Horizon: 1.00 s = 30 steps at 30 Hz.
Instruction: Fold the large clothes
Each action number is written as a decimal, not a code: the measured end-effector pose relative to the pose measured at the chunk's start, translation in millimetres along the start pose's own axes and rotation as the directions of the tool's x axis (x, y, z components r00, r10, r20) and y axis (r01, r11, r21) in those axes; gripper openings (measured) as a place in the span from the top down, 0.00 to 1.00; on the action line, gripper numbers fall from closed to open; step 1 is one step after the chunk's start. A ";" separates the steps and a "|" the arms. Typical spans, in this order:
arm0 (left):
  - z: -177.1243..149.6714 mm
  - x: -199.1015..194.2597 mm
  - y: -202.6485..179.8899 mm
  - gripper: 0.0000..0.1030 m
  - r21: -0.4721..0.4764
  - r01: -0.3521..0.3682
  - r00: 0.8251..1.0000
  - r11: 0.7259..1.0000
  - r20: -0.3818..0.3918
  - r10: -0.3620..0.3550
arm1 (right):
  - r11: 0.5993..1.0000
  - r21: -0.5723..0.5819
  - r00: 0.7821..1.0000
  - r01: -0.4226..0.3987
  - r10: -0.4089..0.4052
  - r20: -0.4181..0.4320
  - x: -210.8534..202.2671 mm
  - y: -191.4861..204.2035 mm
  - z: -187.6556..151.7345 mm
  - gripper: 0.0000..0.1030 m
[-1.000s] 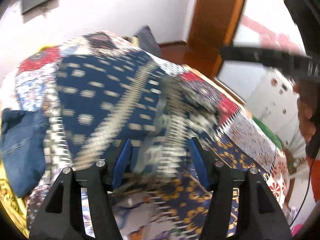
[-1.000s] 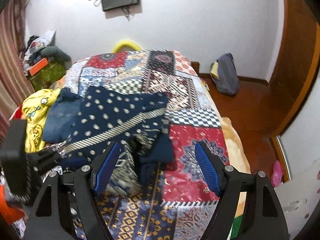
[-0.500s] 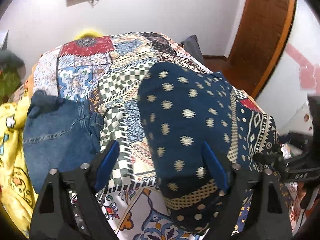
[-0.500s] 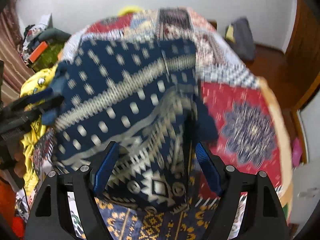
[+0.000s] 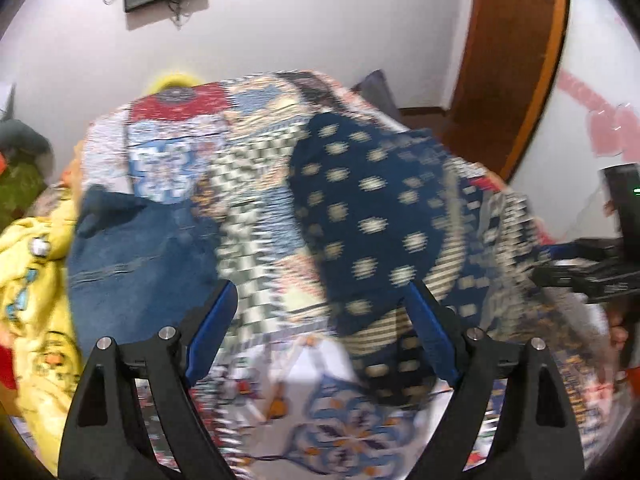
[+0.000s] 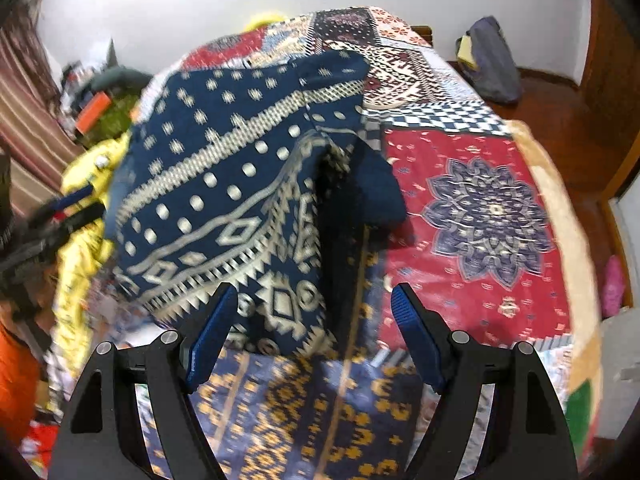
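- The left claw [image 5: 320, 332] is released, blue pads spread wide with nothing between them, above the near edge of the bed [image 5: 332, 432]
- The right claw [image 6: 312, 332] is likewise released and grasps nothing, its pads wide apart over the quilt's blue and gold patch
- The navy patterned garment [image 6: 224, 184] lies on the patchwork quilt [image 6: 492, 208], one flap doubled back so a dark fold [image 6: 360, 184] shows along its right edge; its lower hem sits just ahead of the right claw's left pad
- In the left wrist view the same garment [image 5: 368, 208] lies to the right of folded blue jeans [image 5: 136, 248], which rest beside a yellow cloth [image 5: 28, 280]
- This view is motion-blurred
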<state>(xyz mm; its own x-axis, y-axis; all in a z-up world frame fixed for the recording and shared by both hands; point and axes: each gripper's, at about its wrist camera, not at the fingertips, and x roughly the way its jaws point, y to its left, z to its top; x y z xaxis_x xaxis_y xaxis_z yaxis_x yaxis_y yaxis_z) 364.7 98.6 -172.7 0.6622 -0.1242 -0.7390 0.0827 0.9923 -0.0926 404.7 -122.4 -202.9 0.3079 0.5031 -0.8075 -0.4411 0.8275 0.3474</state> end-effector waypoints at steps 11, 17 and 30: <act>20.1 69.6 14.4 0.12 -0.304 0.246 0.954 0.920 -0.091 -0.285 | 0.974 0.165 0.986 -0.155 0.163 -0.035 56.2 -26.6 31.7 0.26; 24.4 103.8 35.0 0.04 -0.403 0.314 0.916 0.860 -0.108 -0.386 | 0.957 0.194 0.973 -0.217 0.228 -0.036 76.2 -35.8 55.5 0.26; 25.1 136.1 50.6 0.11 -0.530 0.415 0.848 0.740 -0.071 -0.526 | 0.935 0.172 0.945 -0.309 0.323 -0.056 84.2 -18.1 62.7 0.34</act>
<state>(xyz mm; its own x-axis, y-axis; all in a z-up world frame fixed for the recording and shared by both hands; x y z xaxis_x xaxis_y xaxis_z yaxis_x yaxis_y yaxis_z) 477.7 131.9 -261.2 0.4653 -0.6270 -0.6248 -0.0589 0.6824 -0.7287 491.4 -79.3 -247.4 0.1013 0.7286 -0.6774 -0.3631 0.6610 0.6567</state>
